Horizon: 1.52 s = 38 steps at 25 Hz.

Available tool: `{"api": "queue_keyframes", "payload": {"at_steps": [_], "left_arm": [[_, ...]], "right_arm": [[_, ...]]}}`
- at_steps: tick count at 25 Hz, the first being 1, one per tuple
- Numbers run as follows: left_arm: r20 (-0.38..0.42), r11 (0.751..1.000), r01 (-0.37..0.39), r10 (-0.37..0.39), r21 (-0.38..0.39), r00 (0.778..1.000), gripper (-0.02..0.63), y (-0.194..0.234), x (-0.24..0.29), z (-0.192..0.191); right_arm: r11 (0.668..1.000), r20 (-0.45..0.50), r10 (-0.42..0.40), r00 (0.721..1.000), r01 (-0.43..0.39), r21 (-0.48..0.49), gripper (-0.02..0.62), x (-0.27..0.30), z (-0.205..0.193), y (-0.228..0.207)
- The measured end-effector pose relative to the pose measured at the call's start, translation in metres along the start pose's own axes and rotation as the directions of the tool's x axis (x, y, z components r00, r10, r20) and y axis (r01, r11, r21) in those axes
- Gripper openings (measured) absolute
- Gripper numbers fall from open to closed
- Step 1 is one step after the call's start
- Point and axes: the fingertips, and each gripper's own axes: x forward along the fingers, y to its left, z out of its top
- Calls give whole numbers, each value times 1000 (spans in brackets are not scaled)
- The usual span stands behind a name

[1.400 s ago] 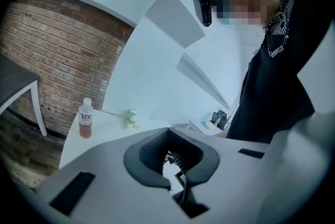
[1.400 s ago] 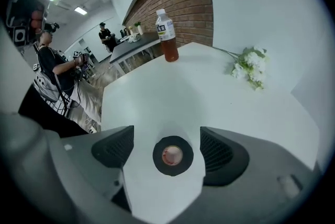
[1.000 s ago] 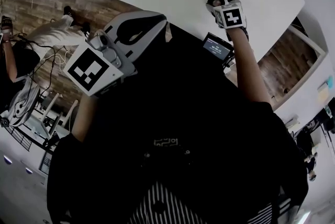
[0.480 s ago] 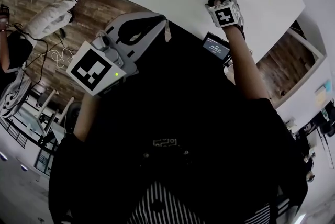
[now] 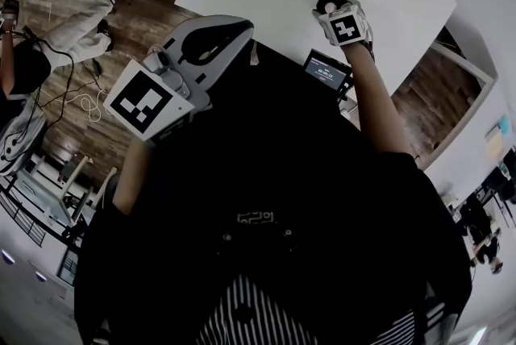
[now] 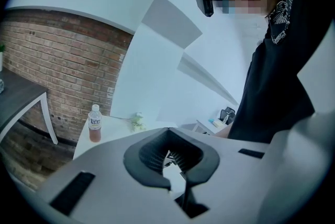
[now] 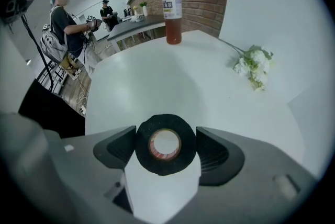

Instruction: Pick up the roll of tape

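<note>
The roll of tape (image 7: pixel 165 144) is black with a reddish core and lies flat on the white table (image 7: pixel 157 76). My right gripper (image 7: pixel 165 145) points steeply down over it. Its jaws are closing, the roll sits between them, and a dark pad meets each side of the roll. In the head view the roll of tape (image 5: pixel 326 3) peeks out just beyond my right gripper (image 5: pixel 332 13), near the table's close edge. My left gripper (image 5: pixel 242 31) hangs off the table at the left. Its curved fingers meet at the tips and hold nothing, as the left gripper (image 6: pixel 168 132) view confirms.
A bottle of brown drink (image 7: pixel 172 13) stands at the table's far end, and a sprig of white flowers (image 7: pixel 254 66) lies to its right. A small device with a lit screen (image 5: pixel 326 71) hangs below the table edge. People (image 7: pixel 63 19) stand on the wooden floor at the left.
In the head view my right gripper has shifted slightly up and left over the tape. My left gripper has hardly moved. The person on the floor at the left has walked.
</note>
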Motion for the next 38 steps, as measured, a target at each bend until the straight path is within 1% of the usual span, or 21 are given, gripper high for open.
{"api": "queue_keyframes", "payload": {"at_steps": [3,5,9,12,16,19,23,28,31,34,36,38], "left_arm": [[3,999,26,-26,24,1000,6,0,3,7],[9,998,53,-53,32,999,6,5,8,15],[11,989,127,-128,76,992,6,19,16,25],[17,980,173,-176,97,984,6,29,22,30],[2,962,233,-235,142,972,6,36,29,34],[-9,952,264,-266,158,964,6,41,38,38],[-19,937,301,-303,179,953,6,45,49,47],[-10,915,340,-346,218,938,6,36,58,60],[11,913,346,-357,217,934,6,35,65,70],[26,916,341,-354,210,935,6,40,71,80],[33,917,345,-358,199,933,6,41,70,84],[34,915,351,-365,200,930,6,42,68,87]], "right_arm": [[999,63,-4,998,1,46,354,-23,15,-3],[995,123,-5,992,-8,100,354,-37,28,-5],[976,205,-57,977,11,217,354,-65,43,-14],[959,260,-98,961,22,284,354,-87,52,-17],[941,343,-145,928,22,339,354,-123,68,-15],[921,429,-148,891,-33,388,354,-153,81,-6],[905,531,-179,829,-73,419,354,-196,100,6],[908,628,-217,748,-81,410,354,-258,120,15],[909,677,-237,696,-87,407,354,-291,130,20],[907,726,-245,642,-112,405,353,-313,143,26],[906,741,-253,622,-117,408,354,-323,149,33],[905,746,-267,609,-107,412,354,-330,151,37]]}}
